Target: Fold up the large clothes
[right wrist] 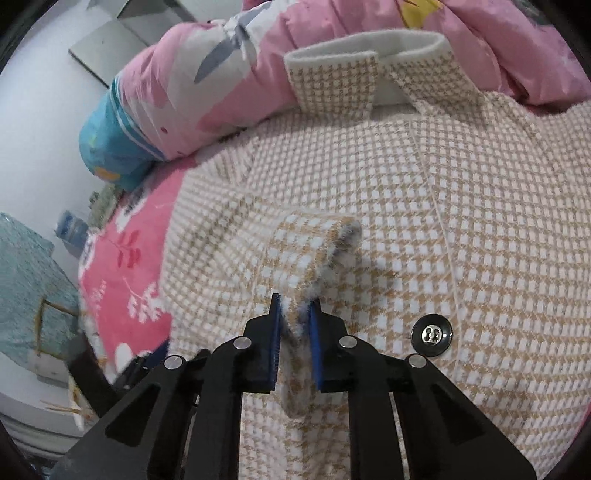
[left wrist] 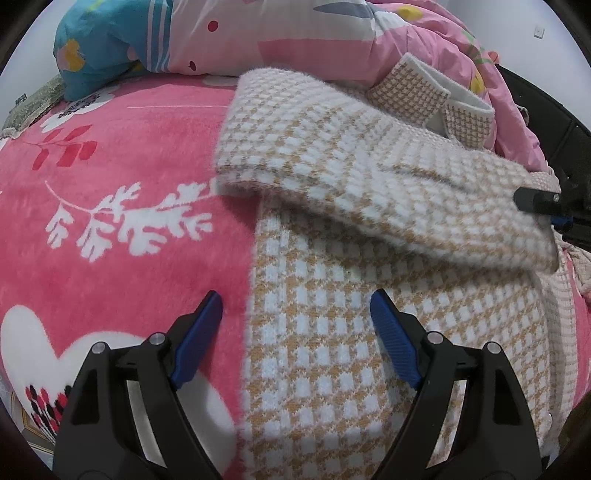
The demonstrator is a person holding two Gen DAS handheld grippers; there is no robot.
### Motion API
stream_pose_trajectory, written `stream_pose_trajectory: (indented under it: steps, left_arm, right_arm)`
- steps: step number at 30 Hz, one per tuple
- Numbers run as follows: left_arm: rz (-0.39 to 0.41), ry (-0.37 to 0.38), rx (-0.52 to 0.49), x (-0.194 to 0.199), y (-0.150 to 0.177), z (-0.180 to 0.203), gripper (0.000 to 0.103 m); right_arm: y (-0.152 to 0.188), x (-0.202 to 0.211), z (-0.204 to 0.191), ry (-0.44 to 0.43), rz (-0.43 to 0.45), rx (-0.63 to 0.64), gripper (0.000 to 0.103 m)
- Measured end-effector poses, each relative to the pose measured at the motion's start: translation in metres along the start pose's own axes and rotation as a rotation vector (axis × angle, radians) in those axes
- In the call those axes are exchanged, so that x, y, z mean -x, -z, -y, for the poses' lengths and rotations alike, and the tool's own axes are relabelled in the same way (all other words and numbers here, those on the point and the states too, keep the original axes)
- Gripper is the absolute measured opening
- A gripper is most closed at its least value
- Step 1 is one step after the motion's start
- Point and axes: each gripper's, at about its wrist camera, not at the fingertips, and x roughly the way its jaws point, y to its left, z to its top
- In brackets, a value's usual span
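A tan-and-white houndstooth coat (left wrist: 332,332) lies on a pink blanket; its collar (left wrist: 432,92) points to the far side. My left gripper (left wrist: 295,306) is open and empty, low over the coat's left edge. My right gripper (right wrist: 294,306) is shut on the coat's sleeve cuff (right wrist: 310,251) and holds it over the coat's front (right wrist: 461,221), near a black button (right wrist: 431,335). In the left wrist view the sleeve (left wrist: 369,184) stretches across the coat to the right gripper (left wrist: 539,201) at the right edge.
The pink flowered blanket (left wrist: 110,221) covers the bed to the left. A rumpled pink and blue quilt (left wrist: 221,33) lies at the far side behind the collar. In the right wrist view, floor and small items (right wrist: 33,280) show beyond the bed's left edge.
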Motion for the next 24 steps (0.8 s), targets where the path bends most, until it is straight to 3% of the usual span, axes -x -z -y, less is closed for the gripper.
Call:
stream_pose_trajectory:
  steps: [3, 8, 14, 16, 21, 24]
  left_arm:
    - [-0.001, 0.004, -0.003, 0.000, 0.000, -0.001, 0.079]
    - [-0.007, -0.014, -0.017, -0.002, 0.000, 0.002, 0.079]
    - [-0.020, -0.048, -0.031, 0.000, -0.001, 0.005, 0.080]
    - [-0.024, -0.066, -0.038, 0.001, 0.000, 0.004, 0.080]
    - [-0.034, -0.075, -0.024, 0.006, 0.000, -0.004, 0.080]
    - [-0.034, -0.075, -0.024, 0.006, 0.000, -0.006, 0.080]
  right_arm:
    - [0.005, -0.006, 0.000, -0.026, -0.046, 0.012, 0.015]
    - [0.015, -0.007, 0.025, -0.127, -0.115, -0.079, 0.019]
    - [0.022, 0.005, 0.042, -0.280, -0.098, -0.191, 0.036]
    - [0.021, 0.004, 0.041, -0.267, -0.092, -0.188, 0.042]
    - [-0.003, -0.022, 0.051, -0.172, -0.066, -0.219, 0.043]
    - [-0.014, -0.041, 0.055, -0.148, -0.115, -0.209, 0.042]
